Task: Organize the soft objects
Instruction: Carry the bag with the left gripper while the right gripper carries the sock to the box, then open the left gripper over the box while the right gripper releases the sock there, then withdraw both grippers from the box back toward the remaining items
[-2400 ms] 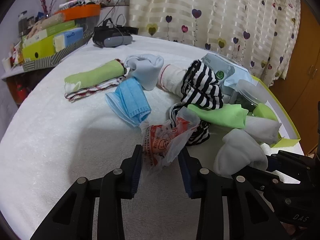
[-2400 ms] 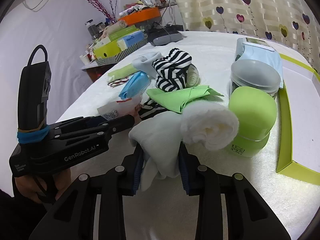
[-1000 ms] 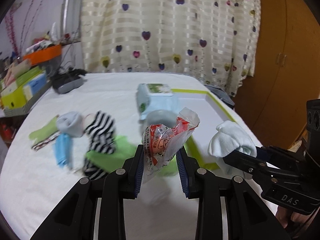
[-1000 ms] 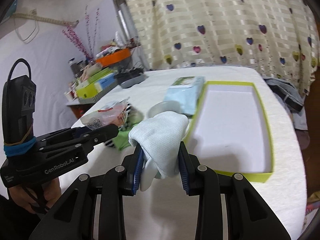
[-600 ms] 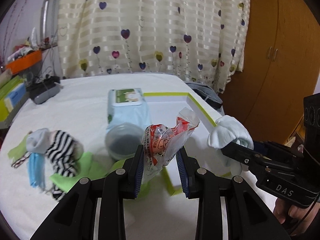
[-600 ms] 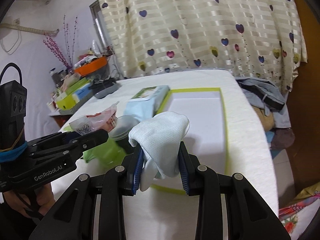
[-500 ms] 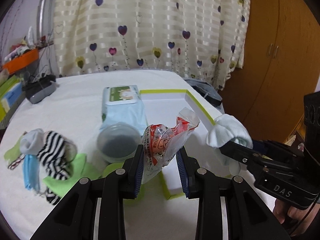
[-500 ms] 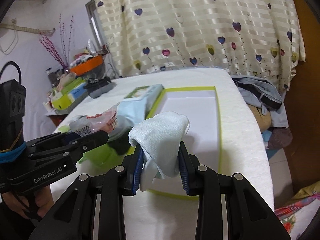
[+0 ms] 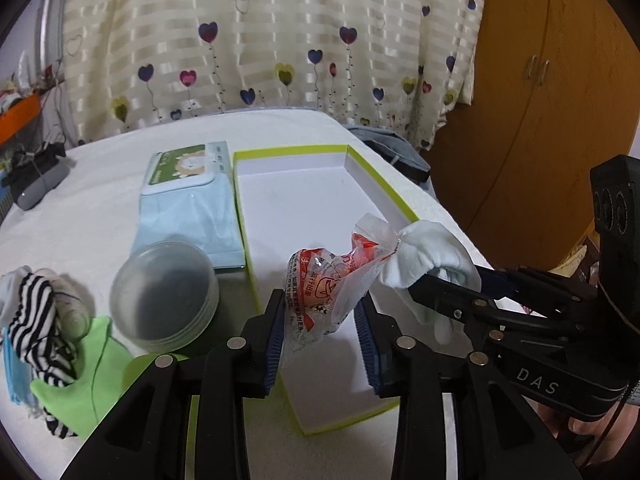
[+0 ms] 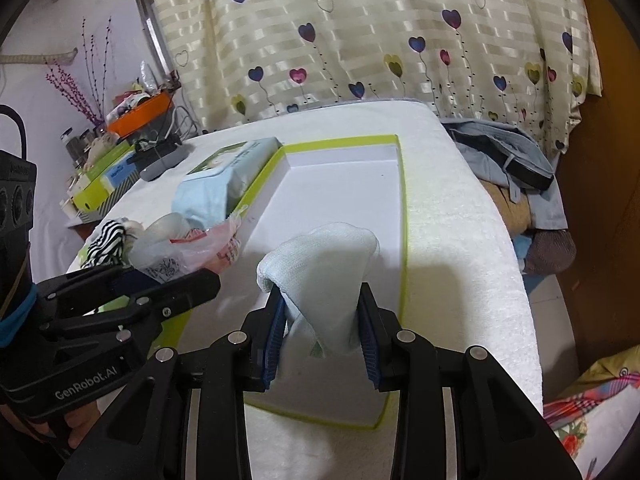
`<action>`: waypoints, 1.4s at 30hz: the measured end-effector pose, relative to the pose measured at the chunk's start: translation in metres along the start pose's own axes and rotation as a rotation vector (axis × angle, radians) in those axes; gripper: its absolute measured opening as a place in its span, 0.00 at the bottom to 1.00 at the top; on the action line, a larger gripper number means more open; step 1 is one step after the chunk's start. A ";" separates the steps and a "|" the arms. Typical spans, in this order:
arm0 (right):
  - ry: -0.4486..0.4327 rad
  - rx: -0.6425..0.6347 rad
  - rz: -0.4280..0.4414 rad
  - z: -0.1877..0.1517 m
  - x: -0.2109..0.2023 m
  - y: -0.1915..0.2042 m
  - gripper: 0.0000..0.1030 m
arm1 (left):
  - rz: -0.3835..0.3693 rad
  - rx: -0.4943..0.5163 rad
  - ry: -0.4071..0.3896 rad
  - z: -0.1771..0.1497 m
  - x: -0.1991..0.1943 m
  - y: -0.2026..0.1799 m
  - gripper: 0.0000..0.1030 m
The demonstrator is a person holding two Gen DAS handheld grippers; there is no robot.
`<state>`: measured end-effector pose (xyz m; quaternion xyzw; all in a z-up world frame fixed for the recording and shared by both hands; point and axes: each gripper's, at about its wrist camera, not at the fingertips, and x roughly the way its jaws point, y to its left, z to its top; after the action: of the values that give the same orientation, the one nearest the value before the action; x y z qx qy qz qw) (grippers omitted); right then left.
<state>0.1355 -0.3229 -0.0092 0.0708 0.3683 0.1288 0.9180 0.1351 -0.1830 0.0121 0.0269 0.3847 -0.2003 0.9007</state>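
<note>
Far left on the white towelling-covered bed: black-and-white striped sock bundle, with a flat lime-green cloth in front of it and a pale blue face mask at the frame edge. Next right is a round translucent plastic tub with a lid, touching the near end of a pale blue wet-wipes pack with a green label. The pack lies along the left wall of the shallow white cardboard box with a lime-green rim. Left hand-held gripper is over the near left part of the box, pointing down into it. Its jaws have just been opening, and the crinkled clear plastic packet with red print is between the blue pads, left pad flat on it, right pad at the film's edge. The packet is off the box floor. Right hand-held gripper is just beside it, over the near middle of the box. Its jaws have also just been opening, with the white rolled sock filling the gap and both pads on the fabric. The sock hangs above the box floor, its toe almost touching the packet's top corner. Further right, bare bed edge, grey clothing heaped off the far corner, then a brown wooden wardrobe.
</note>
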 end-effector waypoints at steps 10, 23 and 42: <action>-0.011 -0.018 -0.035 0.002 0.001 0.000 0.41 | -0.041 -0.019 0.005 0.002 0.003 0.003 0.44; -0.063 0.000 -0.007 -0.006 -0.032 0.011 0.41 | -0.032 -0.024 -0.057 -0.004 -0.031 0.008 0.44; -0.109 -0.073 0.009 -0.029 -0.063 0.074 0.53 | 0.026 -0.069 -0.107 -0.045 -0.091 0.035 0.44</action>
<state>0.0578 -0.2692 0.0281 0.0458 0.3124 0.1423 0.9381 0.0610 -0.1108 0.0403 -0.0101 0.3421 -0.1763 0.9229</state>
